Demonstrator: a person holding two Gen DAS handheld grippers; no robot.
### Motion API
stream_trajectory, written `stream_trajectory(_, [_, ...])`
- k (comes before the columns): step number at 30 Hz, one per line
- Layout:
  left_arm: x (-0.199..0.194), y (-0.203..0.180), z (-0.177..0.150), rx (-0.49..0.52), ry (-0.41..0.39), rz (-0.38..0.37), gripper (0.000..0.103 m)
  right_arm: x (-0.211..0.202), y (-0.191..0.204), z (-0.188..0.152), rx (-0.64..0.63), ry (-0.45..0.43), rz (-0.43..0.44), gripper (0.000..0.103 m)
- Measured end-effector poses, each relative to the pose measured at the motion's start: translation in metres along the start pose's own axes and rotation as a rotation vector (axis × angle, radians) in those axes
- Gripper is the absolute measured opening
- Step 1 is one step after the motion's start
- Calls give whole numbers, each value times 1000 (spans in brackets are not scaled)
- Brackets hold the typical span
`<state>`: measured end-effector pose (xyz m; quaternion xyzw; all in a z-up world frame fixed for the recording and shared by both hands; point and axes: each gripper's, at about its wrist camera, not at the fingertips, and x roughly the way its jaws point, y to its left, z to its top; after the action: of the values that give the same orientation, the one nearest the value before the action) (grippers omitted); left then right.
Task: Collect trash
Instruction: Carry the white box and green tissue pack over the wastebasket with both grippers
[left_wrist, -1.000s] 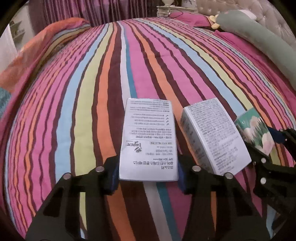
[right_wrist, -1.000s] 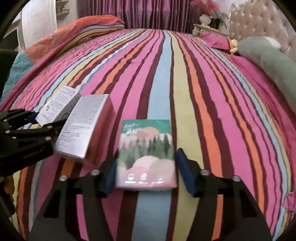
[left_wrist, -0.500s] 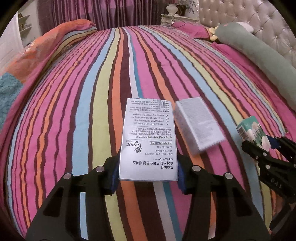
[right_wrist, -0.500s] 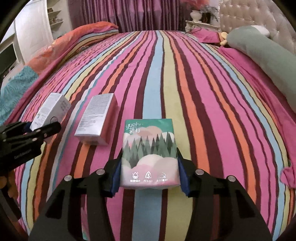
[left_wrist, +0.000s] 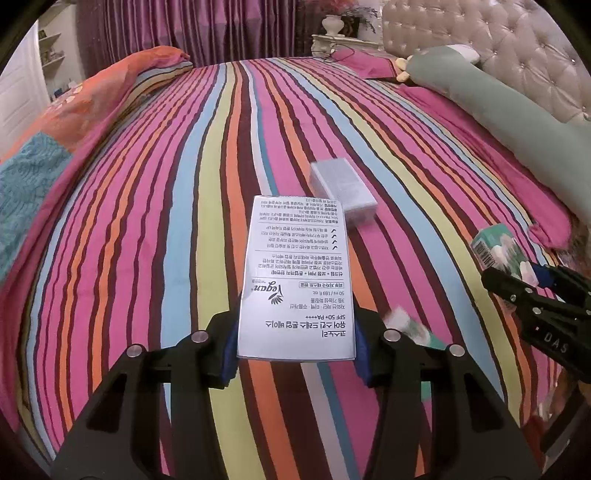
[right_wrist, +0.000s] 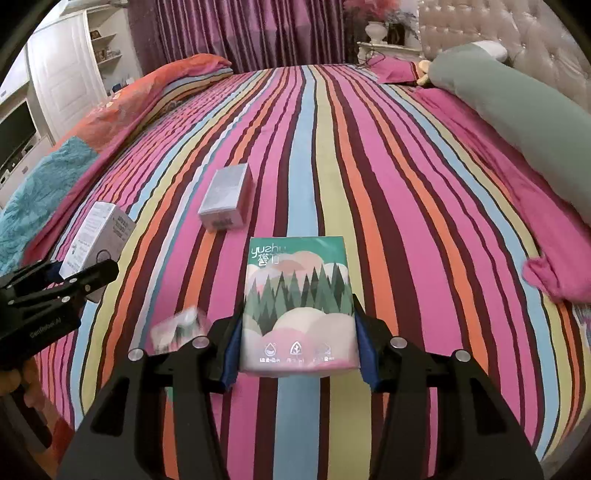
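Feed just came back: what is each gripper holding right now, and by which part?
Left gripper clamps the white printed box by its near end's side edges; right gripper clamps the green forest-print pack the same way.

A wide bedspread of pink, orange, blue and yellow stripes (right_wrist: 369, 177) covers the bed. Along its right edge lies a long sage-green bolster pillow (right_wrist: 517, 110) against a tufted cream headboard (right_wrist: 480, 33). Purple curtains (right_wrist: 240, 33) hang beyond the far edge; a white cabinet (right_wrist: 62, 81) stands left.
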<state>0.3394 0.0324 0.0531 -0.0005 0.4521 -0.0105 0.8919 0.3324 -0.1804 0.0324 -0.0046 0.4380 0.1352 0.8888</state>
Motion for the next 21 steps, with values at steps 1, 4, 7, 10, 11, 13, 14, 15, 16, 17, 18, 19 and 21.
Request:
stream_trajectory(1, [-3, -1, -4, 1, 1, 0, 47, -4, -1, -5, 8, 2, 5, 48])
stream_trajectory(4, [-15, -5, -20, 4, 2, -5, 47, -15, -2, -17, 28, 7, 10, 48])
stream_trajectory(7, [-28, -8, -39, 7, 6, -12, 47, -28, 1, -31, 24, 8, 11, 48])
stream_trajectory(10, [-38, -11, -59, 11, 11, -18, 47, -41, 5, -47, 22, 8, 16, 48])
stream_trajectory(11, [-42, -13, -66, 14, 12, -21, 47, -46, 6, -52, 22, 8, 17, 48])
stream_trajectory(13, [-51, -16, -81, 22, 13, -29, 47, -54, 7, -62, 27, 8, 25, 48])
stream_trajectory(14, [-56, -18, -89, 26, 12, -34, 47, -58, 8, -68, 29, 10, 29, 48])
stream_trajectory(15, [-58, -19, -94, 29, 13, -37, 47, -61, 9, -73, 28, 12, 31, 48])
stream_trajectory(16, [-63, -20, -102, 33, 14, -40, 47, -65, 10, -78, 26, 13, 32, 48])
stream_trajectory(17, [-66, -22, -109, 37, 16, -43, 47, -68, 12, -82, 24, 14, 34, 48])
stream_trajectory(18, [-70, -23, -117, 45, 19, -46, 47, -71, 12, -86, 23, 17, 36, 48])
stream_trajectory(19, [-72, -23, -121, 48, 20, -47, 47, -73, 13, -90, 22, 21, 36, 48])
stream_trajectory(21, [-78, -24, -132, 51, 25, -52, 47, -80, 15, -99, 22, 22, 43, 48])
